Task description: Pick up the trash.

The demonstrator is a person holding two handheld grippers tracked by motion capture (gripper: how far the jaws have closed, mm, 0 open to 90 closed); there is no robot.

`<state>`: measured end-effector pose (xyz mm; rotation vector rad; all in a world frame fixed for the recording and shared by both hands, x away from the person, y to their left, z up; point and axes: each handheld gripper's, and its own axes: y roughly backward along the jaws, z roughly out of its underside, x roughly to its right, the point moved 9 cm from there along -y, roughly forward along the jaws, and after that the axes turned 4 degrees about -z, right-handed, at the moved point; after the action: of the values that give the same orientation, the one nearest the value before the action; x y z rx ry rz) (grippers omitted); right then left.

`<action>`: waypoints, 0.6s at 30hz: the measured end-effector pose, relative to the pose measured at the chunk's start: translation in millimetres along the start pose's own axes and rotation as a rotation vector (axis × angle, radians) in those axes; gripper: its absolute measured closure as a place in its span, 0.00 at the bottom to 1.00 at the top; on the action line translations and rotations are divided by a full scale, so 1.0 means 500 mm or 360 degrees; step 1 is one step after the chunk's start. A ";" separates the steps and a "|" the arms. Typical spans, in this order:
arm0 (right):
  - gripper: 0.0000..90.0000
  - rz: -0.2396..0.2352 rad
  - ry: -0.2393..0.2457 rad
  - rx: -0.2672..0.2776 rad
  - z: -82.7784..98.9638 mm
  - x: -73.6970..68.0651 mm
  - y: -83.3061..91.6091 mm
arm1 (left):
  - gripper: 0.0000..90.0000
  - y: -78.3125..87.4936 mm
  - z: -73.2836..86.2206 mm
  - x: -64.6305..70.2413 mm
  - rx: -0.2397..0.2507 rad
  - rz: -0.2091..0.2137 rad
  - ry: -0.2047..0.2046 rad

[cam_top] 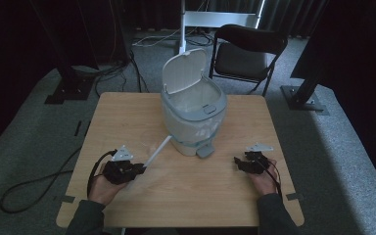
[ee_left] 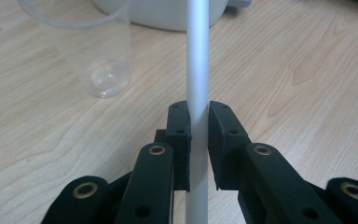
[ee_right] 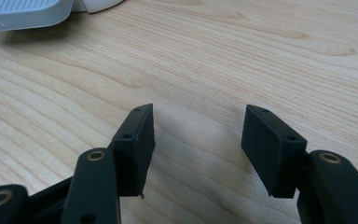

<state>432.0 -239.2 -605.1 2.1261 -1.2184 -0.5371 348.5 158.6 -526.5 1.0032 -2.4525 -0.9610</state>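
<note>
White tube (ee_left: 197,70): your left gripper (ee_left: 198,140) clamps it, centre frame. Clear plastic cup (ee_left: 98,51): upper left. Your right gripper (ee_right: 198,144): jaws apart, empty.

Left gripper (cam_top: 139,169) had its fingers (ee_left: 179,135) clamped tight; right gripper (cam_top: 236,161) sat low, fingers (ee_right: 135,144) parted, both forearms reaching in.
</note>
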 end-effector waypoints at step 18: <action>0.48 -0.0007 -0.0009 0.0000 0.000 0.000 0.000 | 0.88 0.036 -0.062 -0.001 0.0199 -0.0047 -0.0040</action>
<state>432.1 -239.2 -605.4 2.1290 -1.2168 -0.5451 355.7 154.0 -491.7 1.0770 -2.5525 -0.8431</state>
